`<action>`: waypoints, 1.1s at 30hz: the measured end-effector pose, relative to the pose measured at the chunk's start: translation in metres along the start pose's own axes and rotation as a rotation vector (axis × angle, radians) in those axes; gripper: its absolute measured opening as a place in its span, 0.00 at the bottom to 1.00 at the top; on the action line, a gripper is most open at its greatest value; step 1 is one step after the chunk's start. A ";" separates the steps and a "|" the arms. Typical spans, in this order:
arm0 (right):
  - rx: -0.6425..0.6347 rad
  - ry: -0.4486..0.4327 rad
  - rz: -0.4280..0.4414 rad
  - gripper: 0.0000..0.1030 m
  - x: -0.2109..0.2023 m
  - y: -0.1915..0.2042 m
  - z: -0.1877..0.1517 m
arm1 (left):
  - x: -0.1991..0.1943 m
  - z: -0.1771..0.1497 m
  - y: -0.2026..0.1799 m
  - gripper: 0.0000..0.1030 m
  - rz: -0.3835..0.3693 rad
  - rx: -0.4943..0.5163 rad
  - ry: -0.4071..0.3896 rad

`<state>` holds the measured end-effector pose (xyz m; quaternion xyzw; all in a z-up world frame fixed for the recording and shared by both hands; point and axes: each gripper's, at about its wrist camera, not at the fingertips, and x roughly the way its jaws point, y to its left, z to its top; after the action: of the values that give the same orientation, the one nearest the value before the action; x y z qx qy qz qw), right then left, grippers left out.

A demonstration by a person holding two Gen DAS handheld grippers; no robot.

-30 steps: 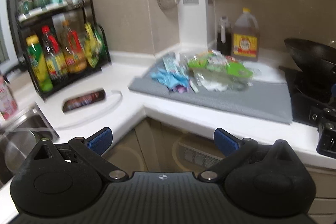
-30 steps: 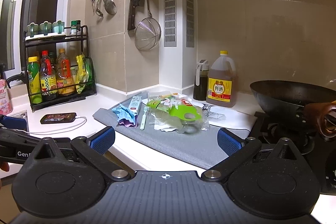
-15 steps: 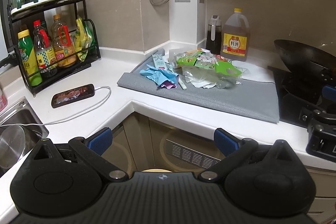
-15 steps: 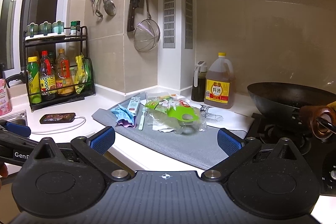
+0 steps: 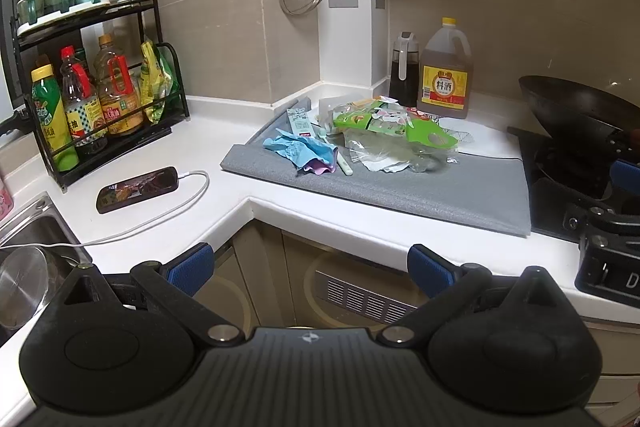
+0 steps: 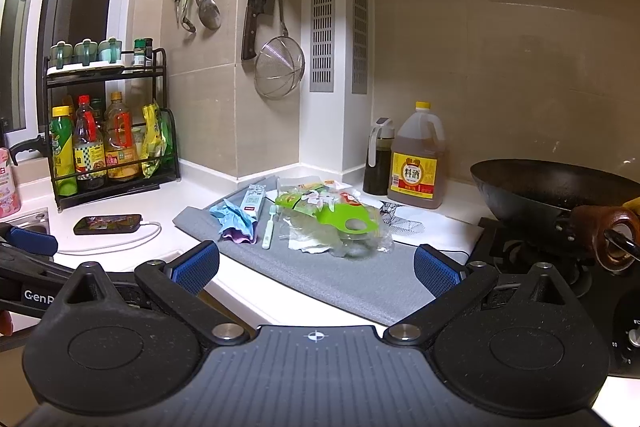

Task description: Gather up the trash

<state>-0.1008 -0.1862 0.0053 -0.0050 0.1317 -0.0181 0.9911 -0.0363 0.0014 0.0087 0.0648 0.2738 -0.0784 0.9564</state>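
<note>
A heap of trash lies on a grey mat (image 5: pixel 460 187) (image 6: pixel 360 279) in the counter corner: a crumpled blue glove (image 5: pixel 300 149) (image 6: pixel 234 221), a long toothpaste box (image 5: pixel 299 121) (image 6: pixel 253 201), a pale toothbrush (image 5: pixel 344 163) (image 6: pixel 269 229), and green and clear plastic packaging (image 5: pixel 396 133) (image 6: pixel 332 217). My left gripper (image 5: pixel 310 267) hangs open in front of the counter edge, well short of the mat. My right gripper (image 6: pixel 316 267) is open too, level with the mat's front edge. Neither holds anything.
A phone (image 5: pixel 138 183) on a white cable lies left of the mat. A black rack of bottles (image 5: pixel 92 107) stands behind it, a sink (image 5: pixel 28 247) far left. A large jug (image 5: pixel 444 79), a dark bottle (image 5: pixel 403 69) and a wok (image 5: pixel 580 111) on the stove sit to the right.
The left view has swung up and steadied, bringing more of the wall and hanging utensils into sight. The right gripper has barely shifted. Both stay open.
</note>
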 end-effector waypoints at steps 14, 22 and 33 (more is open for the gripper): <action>-0.002 0.004 0.000 1.00 0.005 0.004 0.000 | 0.006 0.002 0.001 1.00 -0.006 0.005 0.007; -0.003 0.004 0.002 1.00 0.005 0.004 -0.001 | 0.007 0.002 0.004 1.00 -0.005 0.003 0.009; 0.009 0.015 0.005 1.00 0.012 0.002 -0.002 | 0.014 0.000 0.006 1.00 -0.008 0.010 0.021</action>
<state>-0.0893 -0.1847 0.0004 -0.0003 0.1390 -0.0163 0.9902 -0.0232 0.0053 0.0012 0.0694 0.2835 -0.0832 0.9528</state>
